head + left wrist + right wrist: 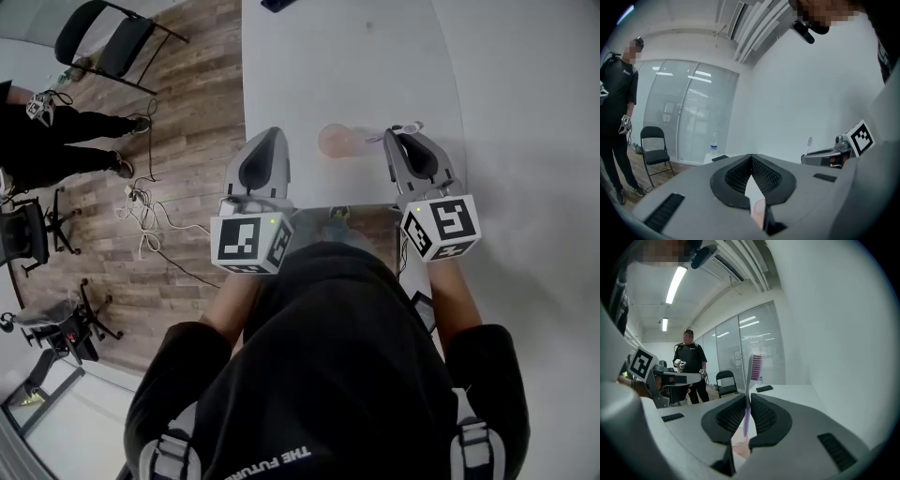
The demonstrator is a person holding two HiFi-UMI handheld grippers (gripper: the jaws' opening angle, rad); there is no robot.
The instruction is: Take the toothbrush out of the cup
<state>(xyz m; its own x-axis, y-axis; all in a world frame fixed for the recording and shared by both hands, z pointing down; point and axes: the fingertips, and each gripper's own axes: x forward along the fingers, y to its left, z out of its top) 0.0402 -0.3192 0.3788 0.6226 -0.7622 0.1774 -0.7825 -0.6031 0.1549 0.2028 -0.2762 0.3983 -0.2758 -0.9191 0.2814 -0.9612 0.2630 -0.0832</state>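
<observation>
Clamping the toothbrush [749,380] partway up its lilac handle, bristles uppermost, with the right tongs [749,399] closed snug on it. Gripping it near upright, probably so as to draw it straight up without dragging on the rim. Hard to call the lower end clear of the pink cup [336,141] or not: from the head view, ends just beside the rim, on the cup's right.

Standing on the white desk [375,56], touched by neither tool. Left tongs [751,158] closed tip to tip on nothing, off to the cup's left by the desk's edge, likely ready to steady the cup against tipping.

Judged nearly done: only carrying the brush clear and away left to do.

Beyond the desk's left edge, wooden floor, a folding chair [117,37] and a standing person [618,117].
</observation>
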